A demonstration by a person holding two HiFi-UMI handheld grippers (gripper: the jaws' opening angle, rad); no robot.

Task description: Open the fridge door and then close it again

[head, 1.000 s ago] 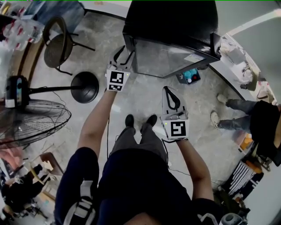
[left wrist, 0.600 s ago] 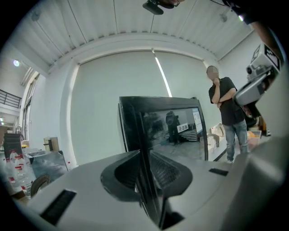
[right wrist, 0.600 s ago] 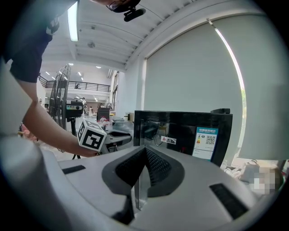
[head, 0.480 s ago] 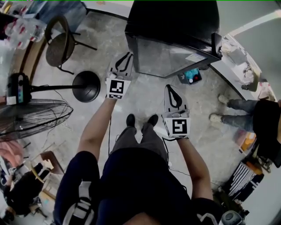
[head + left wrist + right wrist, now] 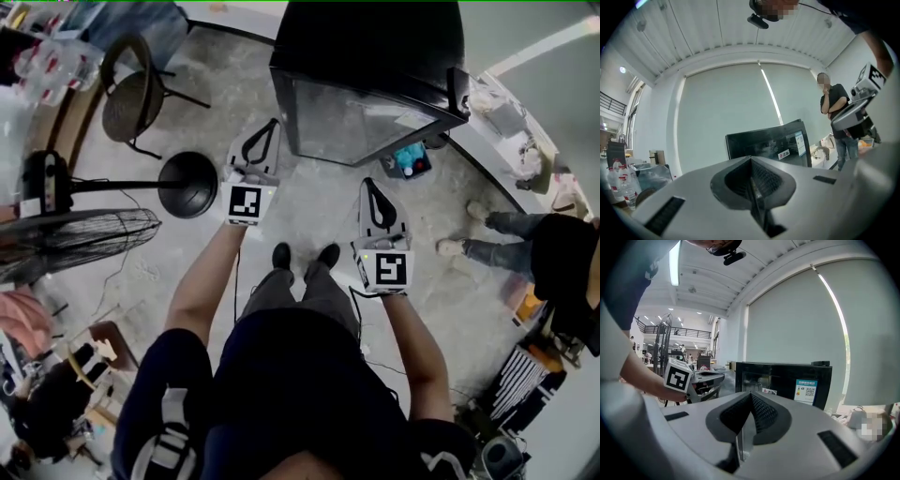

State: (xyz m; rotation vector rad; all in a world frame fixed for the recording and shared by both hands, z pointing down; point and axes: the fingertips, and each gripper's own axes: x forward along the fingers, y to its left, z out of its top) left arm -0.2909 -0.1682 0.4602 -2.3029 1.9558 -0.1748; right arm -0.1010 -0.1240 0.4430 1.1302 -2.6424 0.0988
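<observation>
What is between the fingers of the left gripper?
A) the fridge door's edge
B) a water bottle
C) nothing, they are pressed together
C: in the left gripper view the left gripper has its fingers pressed together, having just closed on nothing, and the fridge stands apart beyond them.

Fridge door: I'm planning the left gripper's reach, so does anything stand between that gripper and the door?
Nothing visible does. The left gripper, jaws just closed on nothing, points toward the left edge of the fridge door with only bare floor between; the fan base sits off to its left.
</observation>
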